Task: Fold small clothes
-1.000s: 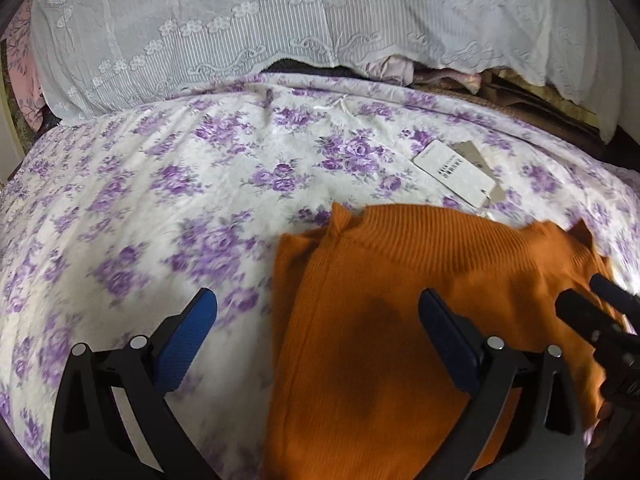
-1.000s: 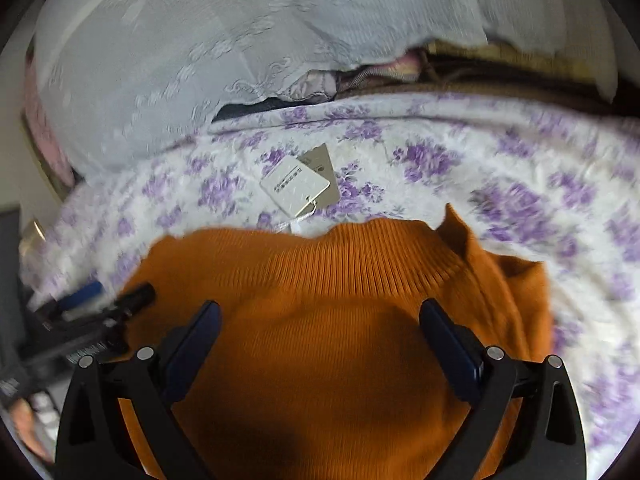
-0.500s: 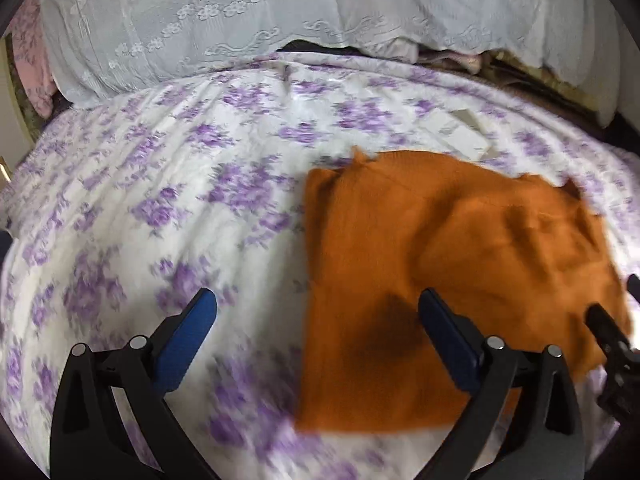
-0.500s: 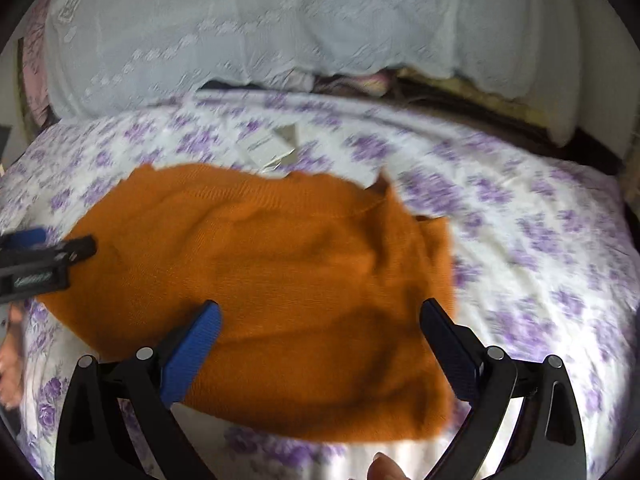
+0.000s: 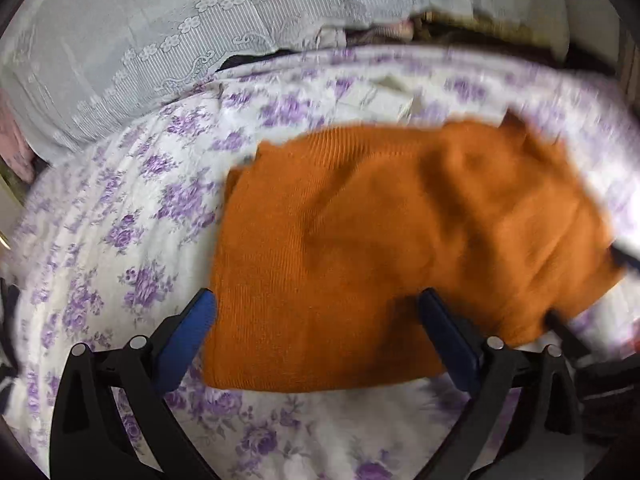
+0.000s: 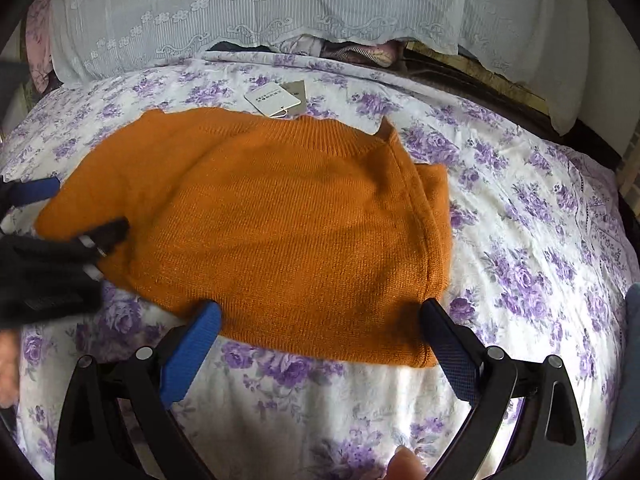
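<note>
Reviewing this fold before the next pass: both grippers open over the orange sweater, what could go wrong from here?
1. The paper tags lie loose beyond the collar of the orange sweater; a fold toward the collar may trap them inside.
2. On the sweater's right side a layer is already doubled under; a grab by the right gripper there might take only one layer and skew the fold.
3. The floral sheet is soft, so the left gripper could pinch sheet along with the hem.

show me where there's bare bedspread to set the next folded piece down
Widest bare patch: floral bedspread right of the orange sweater, out to the bed's edge. Another strip lies left of the sweater, below the lace cover. Crowded: the paper tags behind the collar, and the clothes pile beyond.
</note>
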`<state>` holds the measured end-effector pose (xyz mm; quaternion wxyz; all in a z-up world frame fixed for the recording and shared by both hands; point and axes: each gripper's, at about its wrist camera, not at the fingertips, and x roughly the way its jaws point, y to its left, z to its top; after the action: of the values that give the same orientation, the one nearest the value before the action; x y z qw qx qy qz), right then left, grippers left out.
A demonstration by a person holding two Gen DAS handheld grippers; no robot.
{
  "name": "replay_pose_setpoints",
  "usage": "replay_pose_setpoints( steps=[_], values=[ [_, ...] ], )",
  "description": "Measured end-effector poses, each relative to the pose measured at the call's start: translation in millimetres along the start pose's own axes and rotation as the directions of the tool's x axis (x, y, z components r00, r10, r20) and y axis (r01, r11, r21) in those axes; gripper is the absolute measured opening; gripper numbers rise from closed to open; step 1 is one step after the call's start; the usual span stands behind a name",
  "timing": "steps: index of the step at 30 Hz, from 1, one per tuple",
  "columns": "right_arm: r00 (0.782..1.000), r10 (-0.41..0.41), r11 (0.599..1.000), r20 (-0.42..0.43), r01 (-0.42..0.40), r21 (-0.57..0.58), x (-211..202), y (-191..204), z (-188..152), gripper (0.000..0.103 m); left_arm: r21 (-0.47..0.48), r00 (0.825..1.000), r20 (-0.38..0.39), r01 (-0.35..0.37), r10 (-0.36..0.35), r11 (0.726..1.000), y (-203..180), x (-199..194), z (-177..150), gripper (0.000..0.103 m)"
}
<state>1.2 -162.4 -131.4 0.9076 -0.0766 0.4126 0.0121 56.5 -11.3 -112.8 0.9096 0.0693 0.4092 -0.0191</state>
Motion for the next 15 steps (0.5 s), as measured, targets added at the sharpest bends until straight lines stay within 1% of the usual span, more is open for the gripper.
replay_pose_setpoints(
  steps=[2,3,4,6,8,9,10,11,13,15],
  values=[
    [1.000,0.009,1.000,-0.005,-0.009,0.008,1,-1,-1,0.100,-0.053,0.999,0.040,0.036,-0.034,0.998,7,-9,13,0.098],
    [1.000,0.013,1.000,-0.007,-0.013,0.011,1,-1,-1,0.100,-0.054,0.998,0.049,0.038,-0.035,0.998,6,-9,23,0.098],
    [1.000,0.016,1.000,-0.008,-0.016,0.013,2,-2,-1,0.100,-0.042,0.999,0.040,0.036,-0.034,0.998,4,-5,30,0.098],
    [1.000,0.020,1.000,-0.009,-0.020,0.014,2,-2,-1,0.100,-0.020,0.999,-0.016,0.037,-0.038,0.999,-5,18,43,0.098],
    [1.000,0.025,1.000,-0.011,-0.024,0.018,2,-3,-1,0.100,-0.001,0.996,-0.078,0.044,-0.044,0.999,-14,42,46,0.098],
    [1.000,0.027,0.999,-0.012,-0.026,0.019,3,-3,-1,0.100,0.027,0.992,-0.124,0.032,-0.028,0.999,-22,61,44,0.099],
    [0.999,0.032,0.999,-0.013,-0.031,0.022,4,-4,-1,0.100,0.025,0.993,-0.118,0.025,-0.022,0.999,-25,67,43,0.099],
    [0.999,0.038,0.999,-0.015,-0.037,0.026,4,-5,0,0.100,0.006,0.995,-0.095,0.025,-0.024,1.000,-23,66,43,0.099],
    [0.999,0.040,0.999,-0.017,-0.039,0.028,5,-4,-1,0.100,0.002,0.994,-0.105,0.031,-0.031,1.000,-23,61,50,0.099],
    [0.999,0.037,0.999,-0.019,-0.037,0.025,5,-3,-1,0.100,0.008,0.998,-0.060,0.029,-0.028,1.000,-23,51,61,0.099]
  ],
)
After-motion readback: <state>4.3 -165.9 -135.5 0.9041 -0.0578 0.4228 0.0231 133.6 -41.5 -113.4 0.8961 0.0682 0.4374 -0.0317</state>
